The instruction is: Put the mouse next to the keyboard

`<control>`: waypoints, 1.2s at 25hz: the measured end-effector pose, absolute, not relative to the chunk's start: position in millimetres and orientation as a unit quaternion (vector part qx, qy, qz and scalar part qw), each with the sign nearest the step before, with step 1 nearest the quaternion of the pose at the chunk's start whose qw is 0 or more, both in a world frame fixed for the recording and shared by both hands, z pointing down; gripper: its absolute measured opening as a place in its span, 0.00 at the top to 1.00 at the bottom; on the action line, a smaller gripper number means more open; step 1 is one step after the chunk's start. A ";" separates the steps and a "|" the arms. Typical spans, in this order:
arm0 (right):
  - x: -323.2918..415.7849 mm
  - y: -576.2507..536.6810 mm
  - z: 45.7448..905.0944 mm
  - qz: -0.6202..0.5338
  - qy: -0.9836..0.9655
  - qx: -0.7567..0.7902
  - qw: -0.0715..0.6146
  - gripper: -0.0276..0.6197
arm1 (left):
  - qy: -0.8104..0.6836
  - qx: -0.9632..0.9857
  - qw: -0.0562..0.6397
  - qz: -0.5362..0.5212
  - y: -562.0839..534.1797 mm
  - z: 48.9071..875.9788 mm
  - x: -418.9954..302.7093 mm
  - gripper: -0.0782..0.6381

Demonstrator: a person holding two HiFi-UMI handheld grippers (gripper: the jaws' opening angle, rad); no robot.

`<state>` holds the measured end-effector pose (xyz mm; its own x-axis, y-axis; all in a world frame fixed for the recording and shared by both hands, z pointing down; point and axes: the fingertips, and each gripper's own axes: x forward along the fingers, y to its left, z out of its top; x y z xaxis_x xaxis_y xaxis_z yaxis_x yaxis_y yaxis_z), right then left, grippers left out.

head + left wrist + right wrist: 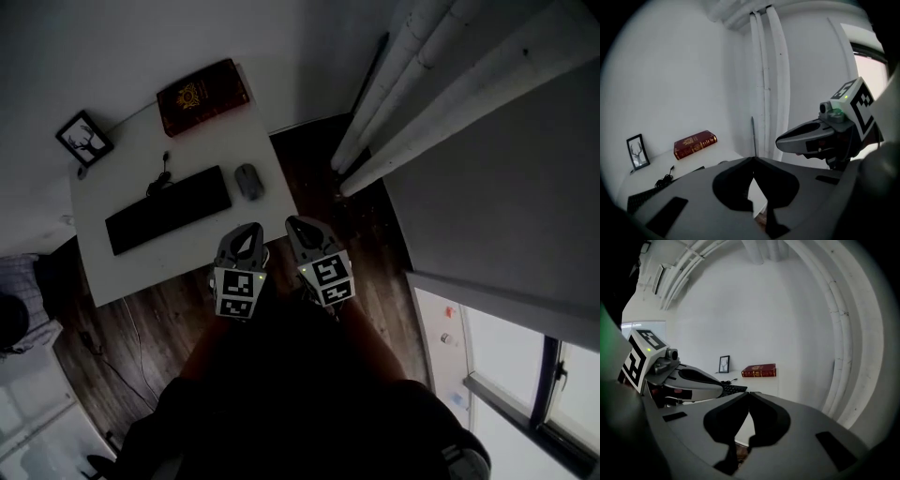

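From above, a white surface (141, 267) stands on a dark wooden floor (361, 234), against a pale wall. The mouse (248, 181) lies on the surface just beside the right end of the black keyboard (169, 209), close to it but with a small gap between them. A thin black cable (161, 175) runs from the far edge of the keyboard. A red book (203, 96) lies flat at the far side of the surface, and a small framed picture (83, 138) stands at the far left corner.

The left tool (248, 230) and the right tool (297, 225) hang side by side at the near right part of the surface, near the mouse but not touching it. In the left gripper view the two jaws of the left tool meet at their tips, with nothing between them. In the right gripper view the jaws of the right tool are also pressed together and hold nothing. Each tool carries a cube with square markers.

On the right, white pipes (441, 75) run along the wall.
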<state>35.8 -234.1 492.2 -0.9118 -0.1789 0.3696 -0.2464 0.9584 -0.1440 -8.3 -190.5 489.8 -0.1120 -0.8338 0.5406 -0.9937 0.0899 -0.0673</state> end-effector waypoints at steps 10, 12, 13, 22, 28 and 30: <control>73.9 -197.2 442.8 0.070 -0.992 0.096 0.049 0.93 | -0.787 0.582 0.140 0.147 -152.1 465.3 27.2 0.89; 81.0 -198.4 433.1 0.060 -0.992 0.104 0.028 0.93 | -0.801 0.570 0.121 0.138 -150.8 458.9 25.4 0.89; 82.9 -198.9 427.2 0.049 -0.993 0.104 0.020 0.93 | -0.806 0.566 0.113 0.131 -150.7 453.9 24.0 0.89; 97.1 -210.7 401.4 0.002 -0.991 0.132 0.012 0.93 | -0.800 0.585 0.087 0.103 -160.7 413.8 37.3 0.89; 108.6 -214.1 399.9 -0.012 -0.989 0.143 0.024 0.93 | -0.774 0.616 0.089 0.115 -170.8 414.5 60.6 0.89; 110.1 -216.2 396.6 -0.009 -0.989 0.145 0.021 0.93 | -0.769 0.622 0.089 0.118 -175.0 414.9 62.5 0.89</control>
<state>110.1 -216.2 396.6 -0.9568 -0.2879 0.0397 -0.2871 0.9576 0.0248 62.5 -175.0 414.9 -0.2093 -0.9359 0.2834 -0.9778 0.1973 -0.0708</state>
